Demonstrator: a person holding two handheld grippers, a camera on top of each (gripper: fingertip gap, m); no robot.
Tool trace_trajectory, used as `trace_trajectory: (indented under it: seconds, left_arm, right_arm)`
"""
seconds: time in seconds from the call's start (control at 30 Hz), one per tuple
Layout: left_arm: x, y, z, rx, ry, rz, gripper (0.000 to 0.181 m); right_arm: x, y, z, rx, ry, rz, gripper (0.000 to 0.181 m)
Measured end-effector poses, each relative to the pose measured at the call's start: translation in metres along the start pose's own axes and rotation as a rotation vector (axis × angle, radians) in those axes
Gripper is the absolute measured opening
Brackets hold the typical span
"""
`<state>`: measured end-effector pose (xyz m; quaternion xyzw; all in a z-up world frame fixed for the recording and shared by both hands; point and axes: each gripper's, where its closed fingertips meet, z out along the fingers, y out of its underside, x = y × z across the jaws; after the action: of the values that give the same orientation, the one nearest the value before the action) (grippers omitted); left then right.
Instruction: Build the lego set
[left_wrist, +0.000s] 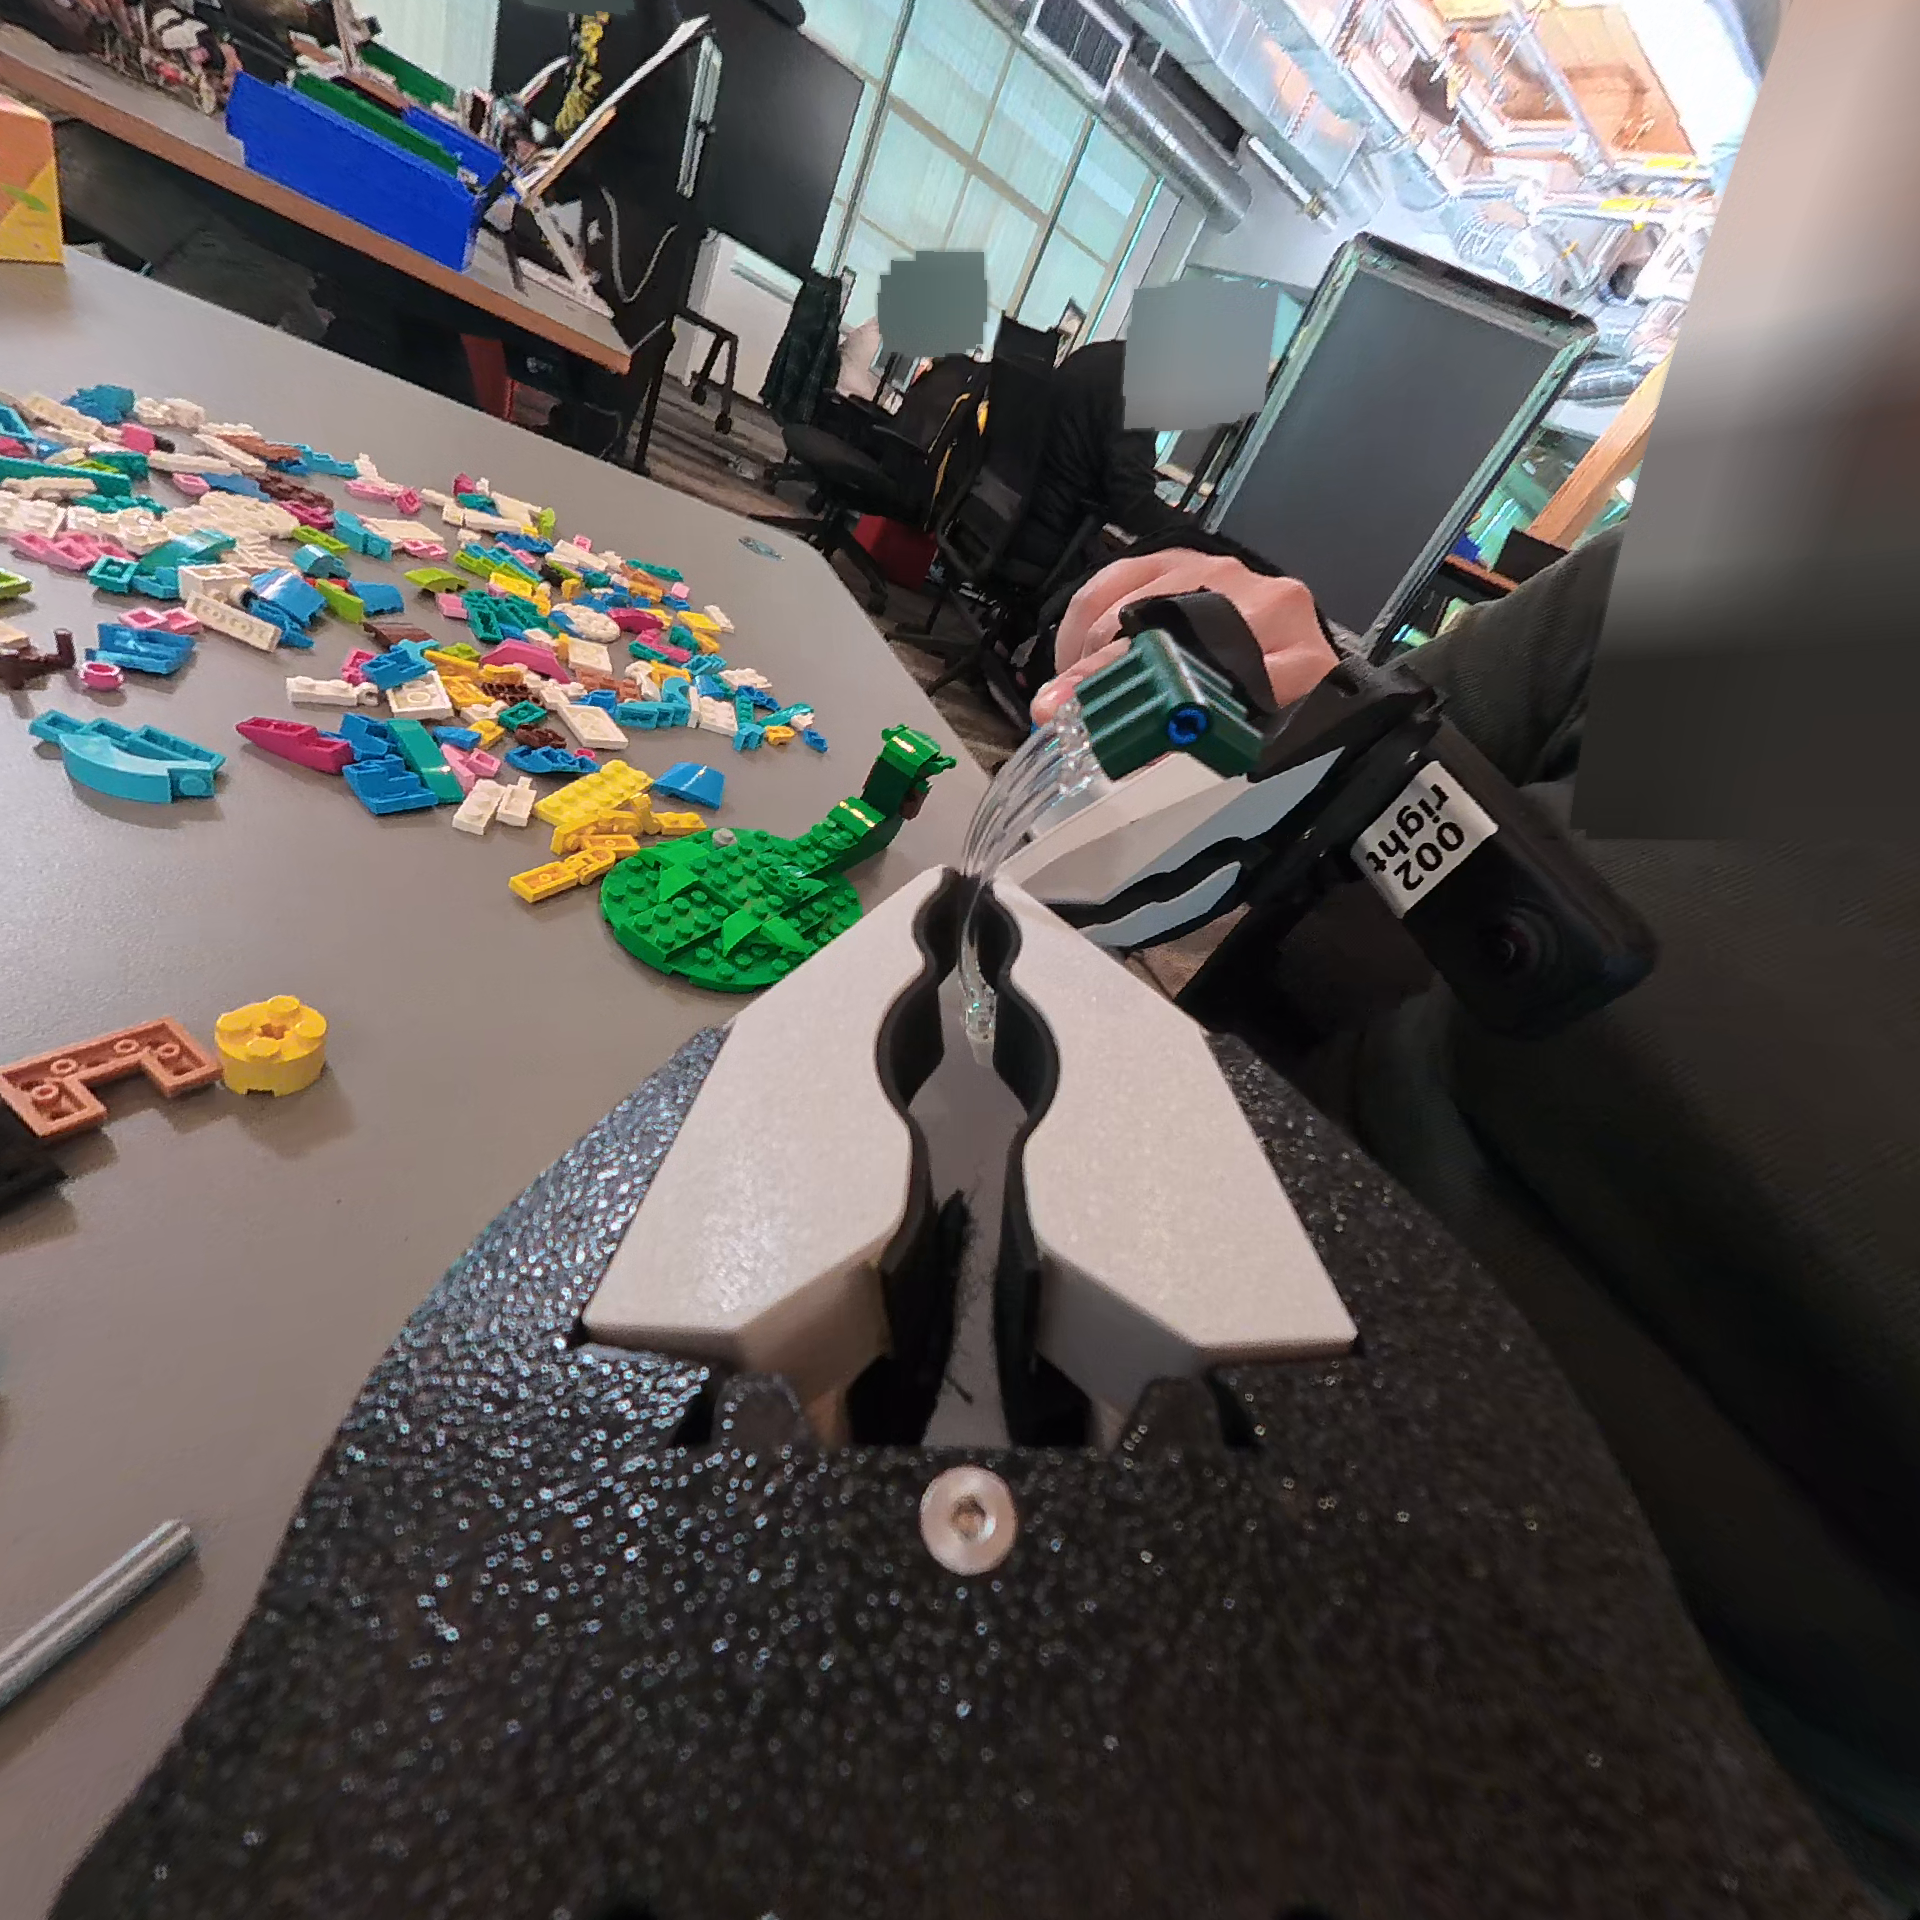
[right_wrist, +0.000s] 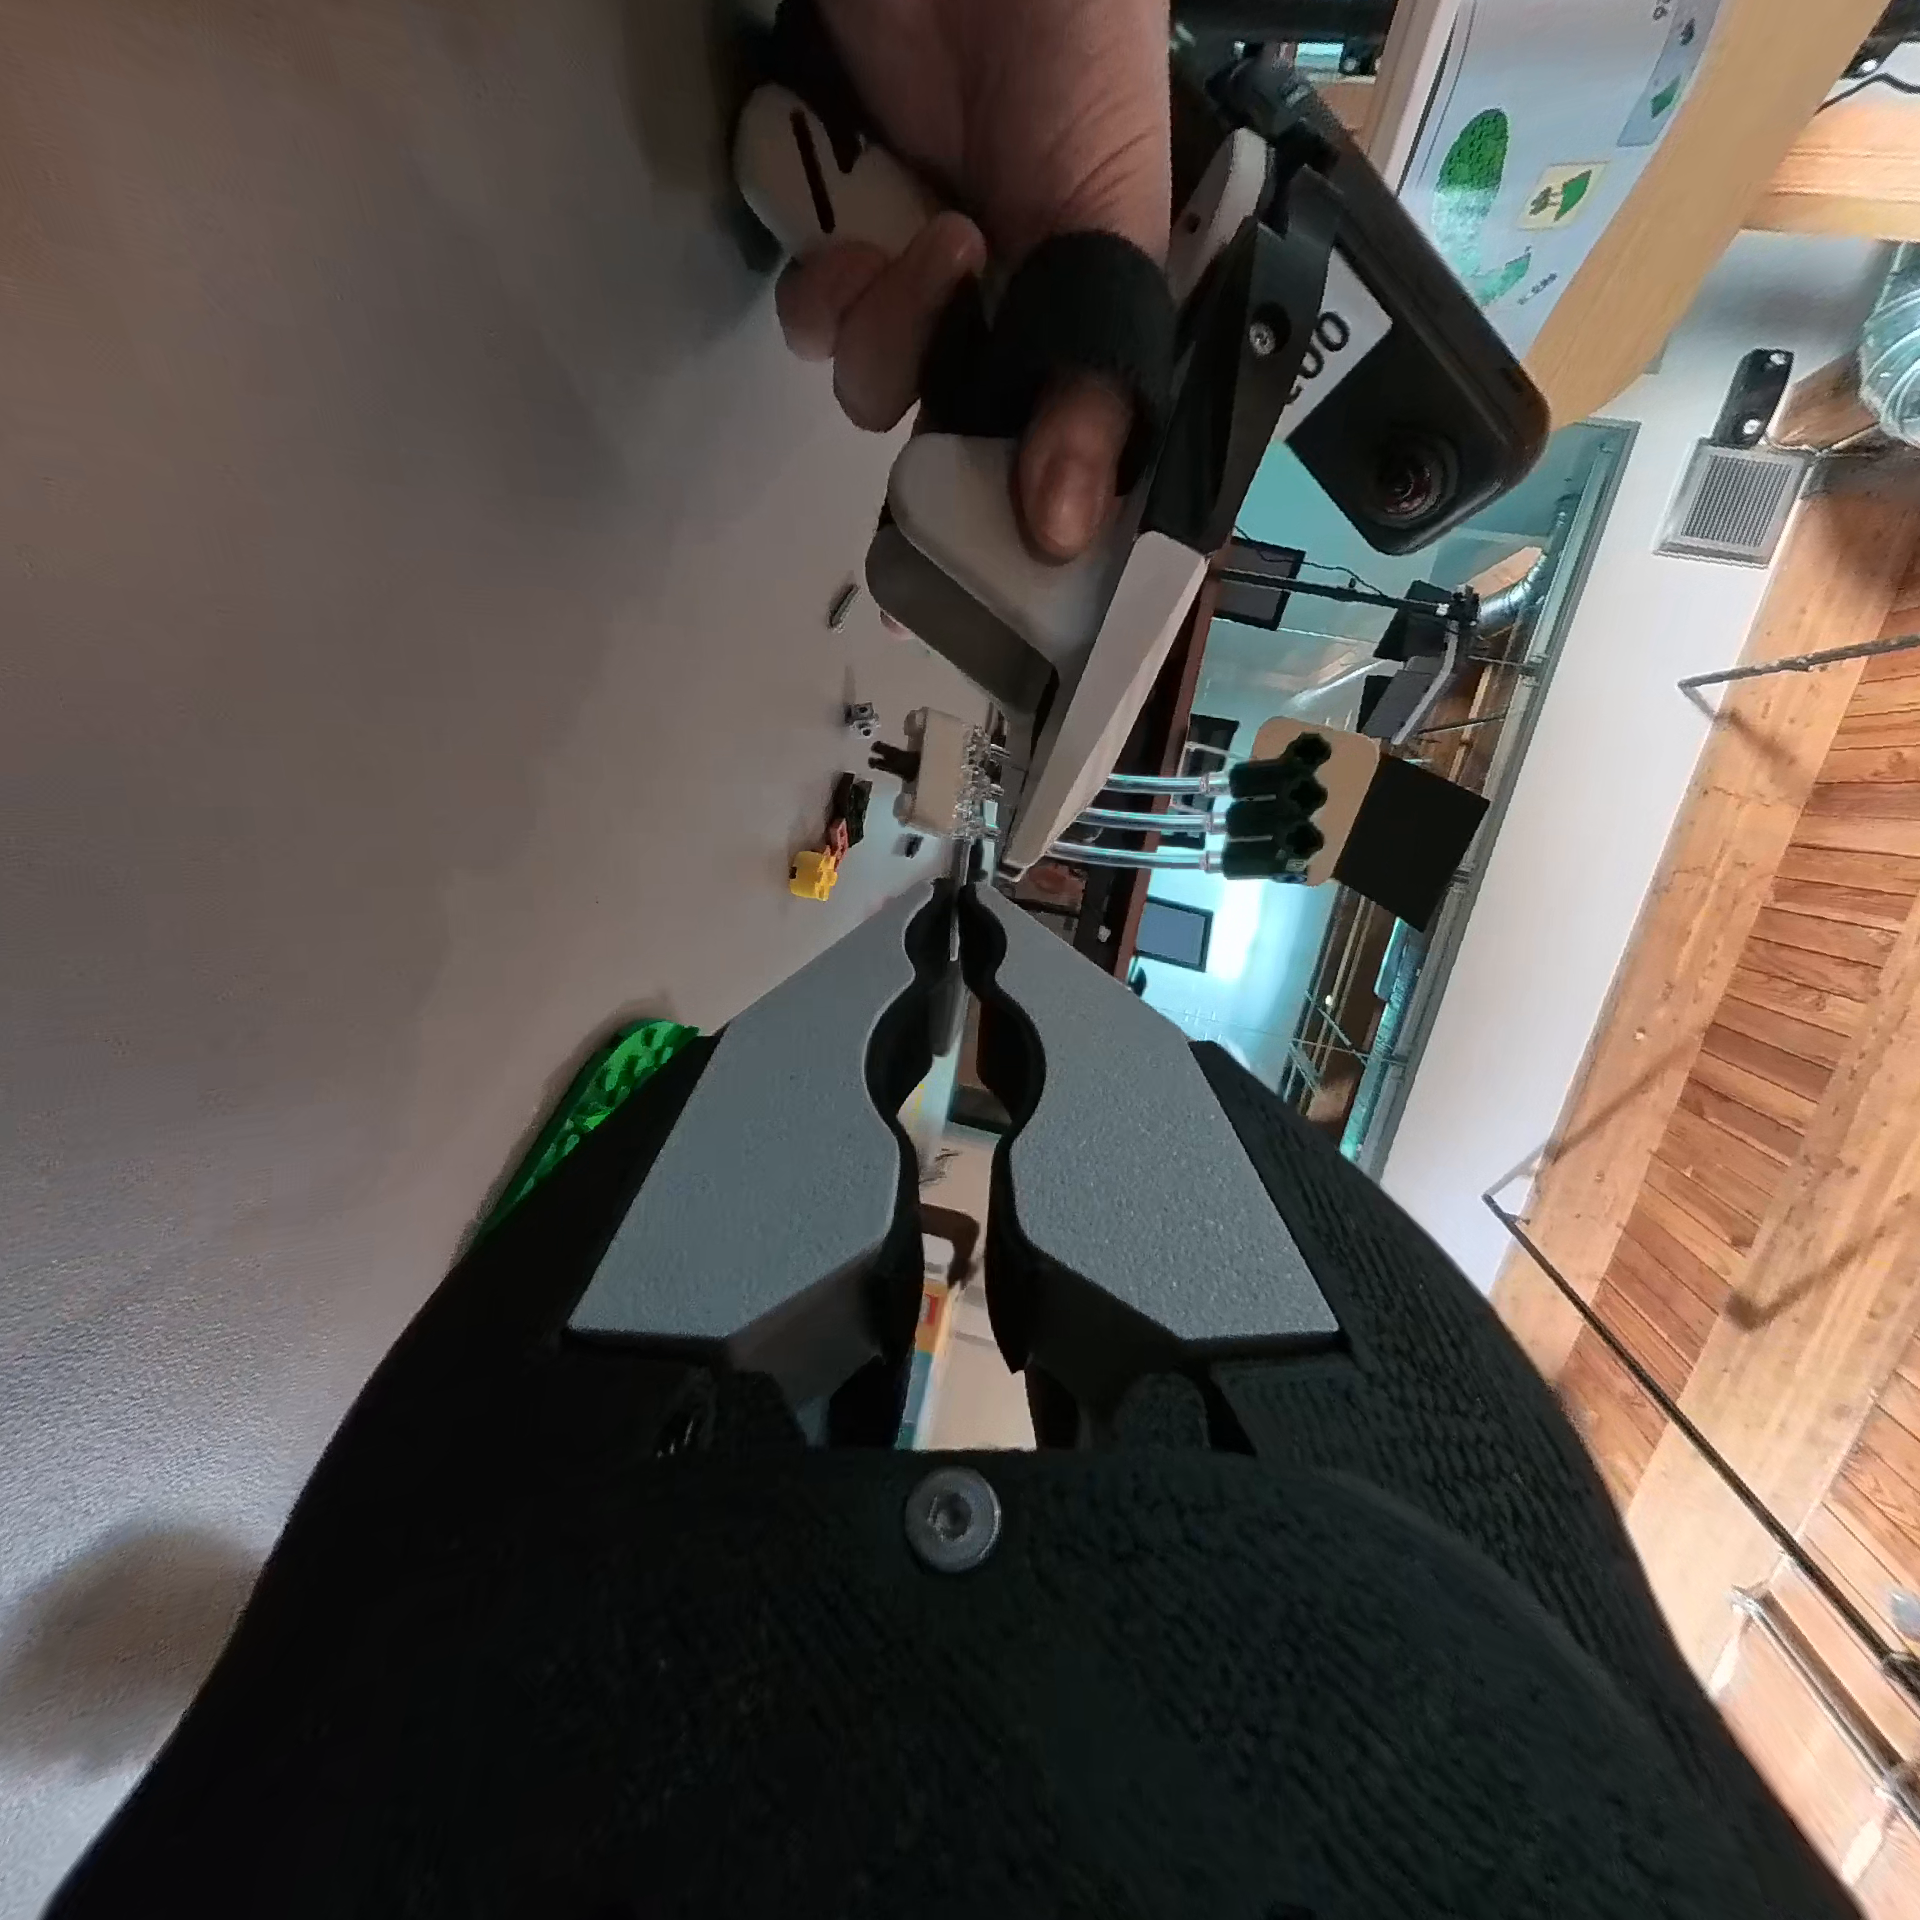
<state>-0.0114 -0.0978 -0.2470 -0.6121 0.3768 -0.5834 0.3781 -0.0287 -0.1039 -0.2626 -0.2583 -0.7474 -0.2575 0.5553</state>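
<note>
My left gripper is shut on a bundle of clear curved rods that end in a dark green ribbed block, held above the table edge. My right gripper is shut, and a thin clear piece sits in its tips, right at the rods' free ends. Its white fingers reach in from the right beside my left tips. In the right wrist view the left gripper's fingers hold the rods and the dark block. A round green plate with a green stem lies on the table just beyond.
The grey table carries a wide spread of loose coloured bricks, a yellow round brick, a brown bracket plate and a grey rod. Its edge runs close to the grippers. People sit at desks behind.
</note>
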Motion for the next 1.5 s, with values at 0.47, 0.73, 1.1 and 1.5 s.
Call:
trace_trajectory:
  seconds: [0.47, 0.73, 1.1, 1.5]
  left_arm:
    - [-0.007, 0.004, 0.004, -0.041, -0.049, -0.01, 0.0]
    - [-0.007, 0.01, 0.015, -0.081, -0.046, -0.01, 0.0]
    - [-0.01, -0.016, -0.011, 0.151, -0.107, 0.095, 0.0]
    - [0.004, -0.013, -0.014, 0.15, -0.027, 0.154, 0.0]
  right_arm:
    - [-0.008, 0.002, 0.002, 0.04, -0.056, 0.114, 0.0]
    - [-0.004, -0.01, -0.002, 0.107, -0.06, 0.184, 0.0]
    - [0.037, 0.024, -0.013, 0.495, -0.281, 1.447, 0.028]
    - [0.024, 0.012, -0.008, 0.538, -0.467, 1.604, 0.004]
